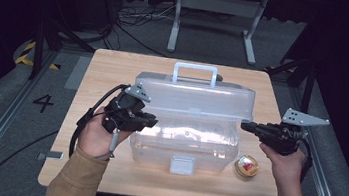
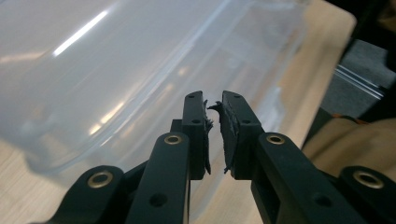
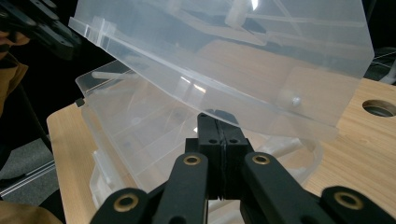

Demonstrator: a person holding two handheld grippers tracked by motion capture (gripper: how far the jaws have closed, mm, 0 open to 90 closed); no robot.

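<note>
Box (image 1: 184, 144): sitting mid-tabletop toward the near edge, lid (image 1: 195, 96) raised.
Left gripper (image 1: 147, 121): jaws nearly together, empty, hovering beside the box's left end.
Right gripper (image 1: 245, 126): jaws pressed together, propping the lid's right end.

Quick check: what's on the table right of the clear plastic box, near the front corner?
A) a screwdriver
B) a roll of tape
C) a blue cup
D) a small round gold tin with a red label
D: in the high view a small round gold tin with a red label sits on the wooden table, just right of the clear plastic box.
</note>
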